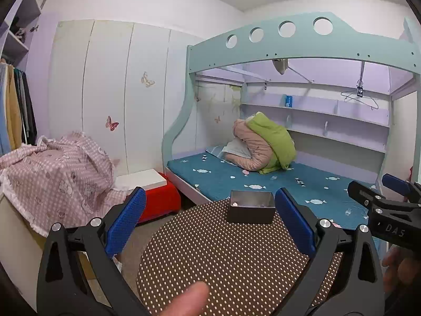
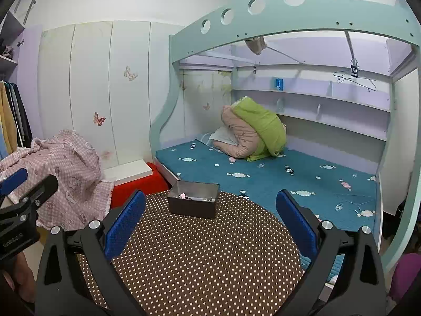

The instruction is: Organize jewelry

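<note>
A small dark open box (image 1: 251, 207) sits at the far edge of a round brown polka-dot table (image 1: 223, 258). In the right wrist view the box (image 2: 193, 199) holds several small pieces of jewelry (image 2: 188, 197), pink and dark. My left gripper (image 1: 210, 221) is open and empty, held above the table short of the box. My right gripper (image 2: 210, 221) is open and empty too, above the table (image 2: 197, 258) with the box ahead and to the left. Each gripper shows at the edge of the other's view.
A bed with a teal sheet (image 1: 276, 184) and folded quilts (image 1: 263, 144) lies behind the table. A red stool with a white top (image 1: 155, 194) stands to the left. A pink checked cloth (image 1: 52, 173) covers furniture at far left. White wardrobe doors (image 1: 110, 92) line the back wall.
</note>
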A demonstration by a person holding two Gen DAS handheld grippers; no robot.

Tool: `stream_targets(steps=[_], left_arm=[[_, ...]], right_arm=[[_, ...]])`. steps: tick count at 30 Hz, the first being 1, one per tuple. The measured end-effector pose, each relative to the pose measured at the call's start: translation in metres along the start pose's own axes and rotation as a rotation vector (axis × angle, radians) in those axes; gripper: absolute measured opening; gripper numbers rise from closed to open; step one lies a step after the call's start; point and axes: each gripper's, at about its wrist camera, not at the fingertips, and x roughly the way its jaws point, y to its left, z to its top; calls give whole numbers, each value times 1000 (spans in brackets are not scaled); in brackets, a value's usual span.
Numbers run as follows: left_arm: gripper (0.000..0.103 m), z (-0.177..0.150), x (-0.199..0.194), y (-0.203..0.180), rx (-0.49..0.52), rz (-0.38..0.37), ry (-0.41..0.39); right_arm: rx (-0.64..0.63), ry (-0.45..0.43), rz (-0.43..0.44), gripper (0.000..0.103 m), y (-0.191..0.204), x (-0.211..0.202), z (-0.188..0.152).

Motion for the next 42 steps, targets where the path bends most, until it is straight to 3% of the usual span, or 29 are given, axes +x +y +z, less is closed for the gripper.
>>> stream_targets(steps=[9, 16, 32, 42], left_arm=[[98, -16, -49, 3, -10, 6, -29], [98, -15, -73, 7, -22, 24, -62], [98, -21, -61, 6, -25, 32, 17], [98, -20, -62, 2, -9, 36, 0]], right_arm=[[-1, -53, -11, 96, 7, -51, -19], [8, -80, 4, 96, 14, -63, -23], [6, -64, -1, 96, 18, -60, -27], [17, -53, -2, 96, 16, -56, -30]])
